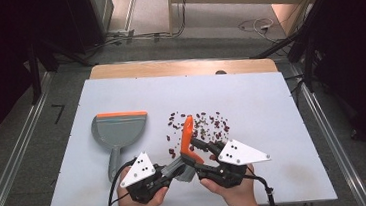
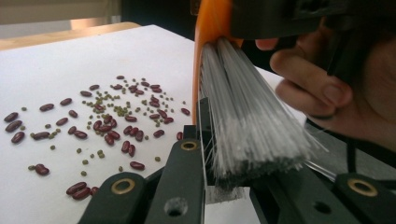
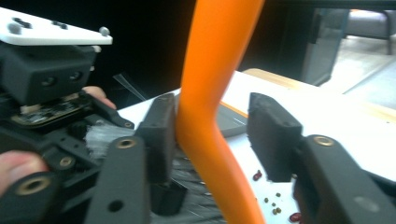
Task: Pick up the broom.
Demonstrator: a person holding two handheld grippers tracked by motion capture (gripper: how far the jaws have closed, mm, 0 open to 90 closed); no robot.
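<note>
While the brush (image 1: 186,142) stands lifted between both hands at the near edge of the white table (image 1: 271,105), the left gripper (image 1: 173,171) is clamped on its grey bristles (image 2: 247,126), the jaws pressed tight on the bristle tips in the left gripper view; the right gripper (image 1: 202,156) has its jaws parted around the orange handle (image 3: 210,93), one pad touching the handle and the other standing clear of it, so the grip there is loose. The handle points away from the person, over the scattered beans (image 1: 200,124); these are dark red kidney beans and small green ones, lying loose on the table surface. The one container, a grey dustpan (image 1: 118,131) with an orange lip, lies to the left of the beans, apart from them; its tray holds nothing visible.
</note>
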